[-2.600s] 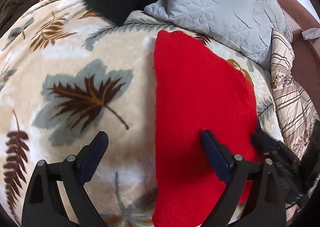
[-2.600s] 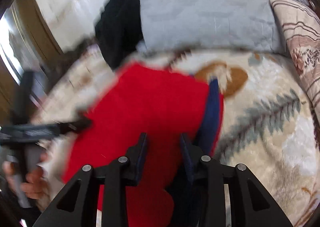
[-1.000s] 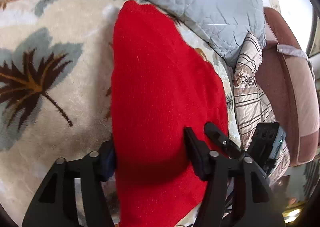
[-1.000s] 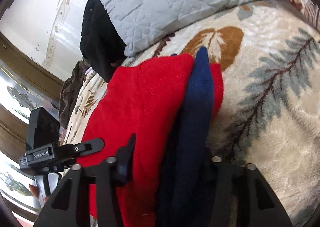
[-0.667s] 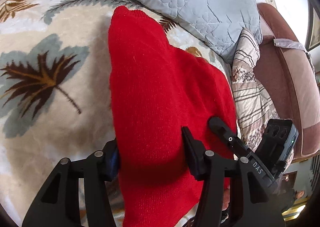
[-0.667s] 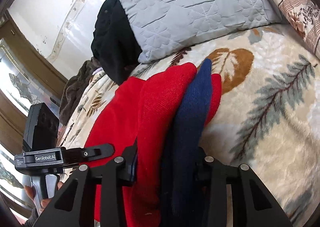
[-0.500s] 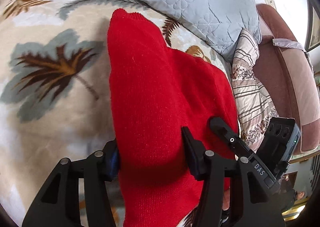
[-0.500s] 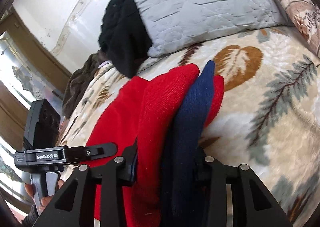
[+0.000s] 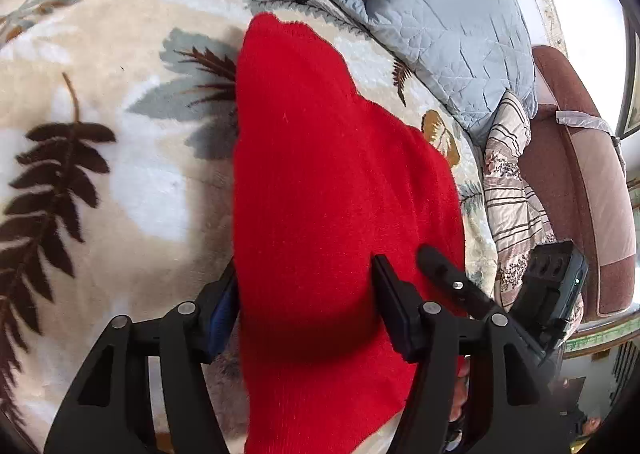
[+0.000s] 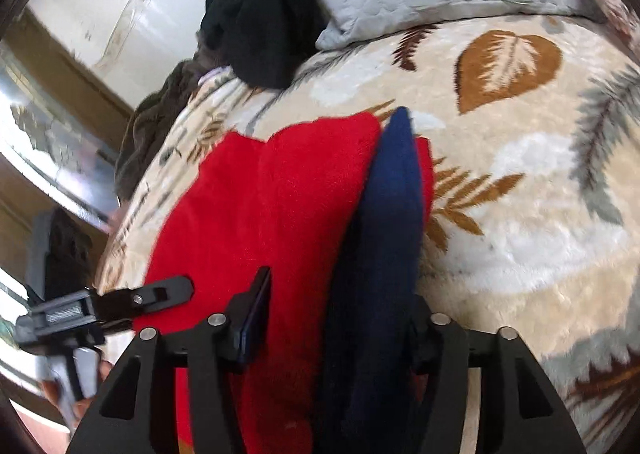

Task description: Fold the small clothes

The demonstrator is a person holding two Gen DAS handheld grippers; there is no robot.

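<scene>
The left gripper pinched a thick fold of the red knit garment, which filled the lower centre of its view and tapered toward the upper middle. The right gripper was clamped on the same garment's bunched red layers together with its navy-blue part, at the lower centre of its frame. The garment lay on a cream leaf-print blanket. Beyond it, at the top of both views, sat a grey quilted pillow and a black garment.
</scene>
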